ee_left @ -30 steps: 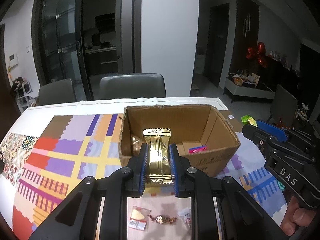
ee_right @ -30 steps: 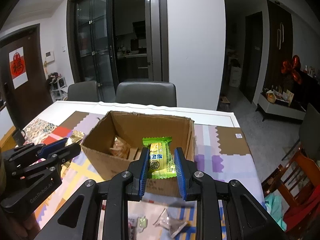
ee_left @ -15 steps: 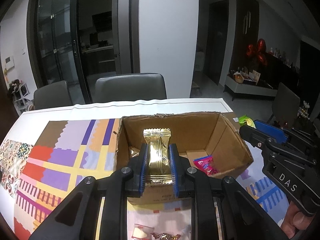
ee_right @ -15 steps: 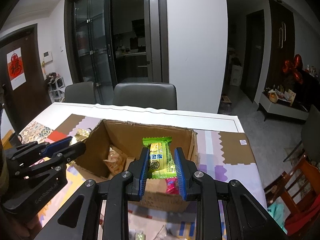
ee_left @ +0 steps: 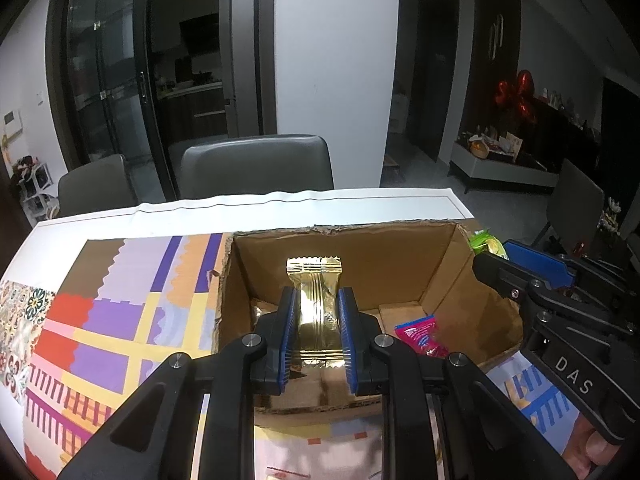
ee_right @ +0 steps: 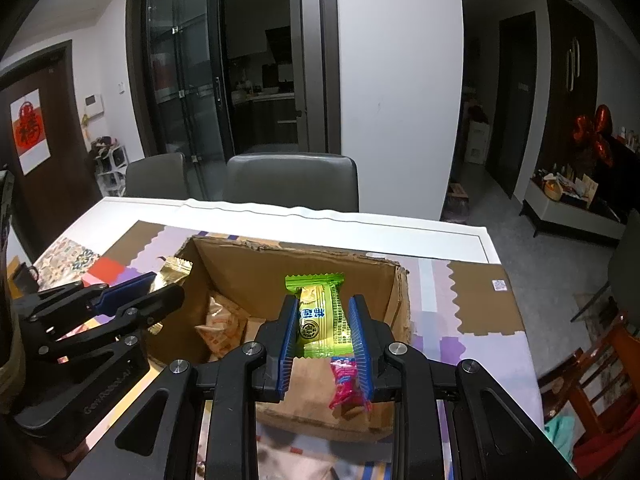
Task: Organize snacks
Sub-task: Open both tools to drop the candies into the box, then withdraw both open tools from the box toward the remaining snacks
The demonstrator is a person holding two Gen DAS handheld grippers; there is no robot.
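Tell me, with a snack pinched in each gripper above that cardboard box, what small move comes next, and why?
Probably open both and drop them. The left gripper is shut on the gold packet, the right gripper on the green packet, and both hang over the open cardboard box, where a pink packet already lies.

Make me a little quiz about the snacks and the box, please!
1. True or false: the left gripper holds a gold snack packet.
2. What colour is the packet in the right gripper? A red, B green, C white.
3. Which pink thing already lies inside the cardboard box?

Key: 1 true. 2 B. 3 a pink packet on the box floor.
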